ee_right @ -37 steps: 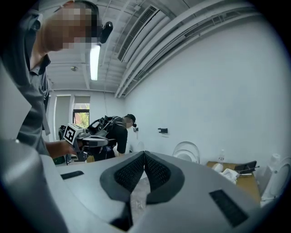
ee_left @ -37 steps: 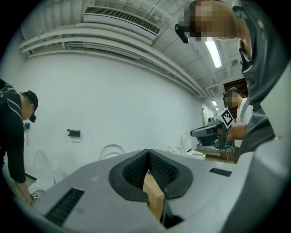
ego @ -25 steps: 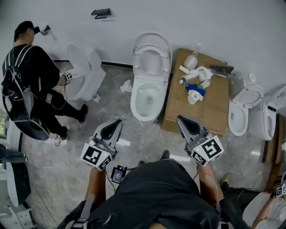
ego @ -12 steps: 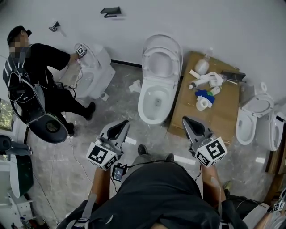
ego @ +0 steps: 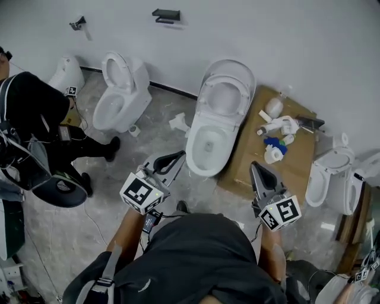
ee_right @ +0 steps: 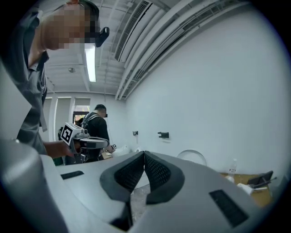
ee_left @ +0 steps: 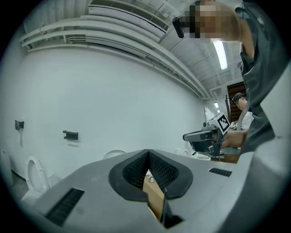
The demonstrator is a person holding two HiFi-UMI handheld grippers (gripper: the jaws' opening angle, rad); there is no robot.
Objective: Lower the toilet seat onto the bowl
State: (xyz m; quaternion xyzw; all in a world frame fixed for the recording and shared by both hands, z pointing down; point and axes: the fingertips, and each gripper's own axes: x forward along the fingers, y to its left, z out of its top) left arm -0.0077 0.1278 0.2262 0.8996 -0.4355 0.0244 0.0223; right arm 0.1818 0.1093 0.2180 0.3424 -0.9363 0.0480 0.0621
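Note:
A white toilet stands against the wall in the head view, its bowl open and its seat and lid raised against the wall. My left gripper is shut and empty, its tip just left of the bowl's front rim. My right gripper is shut and empty too, to the right of the bowl over the cardboard's edge. In the left gripper view the jaws meet at the tips, with the raised lid behind them. The right gripper view shows its jaws closed and the lid ahead to the right.
A cardboard sheet right of the toilet carries bottles and paper rolls. Another toilet stands at the left, and more toilets at the right. A person in black crouches at far left. A black bracket hangs on the wall.
Both grippers have moved forward toward the toilet, which now sits closer to them in view. The person at the left has shifted toward the left edge.

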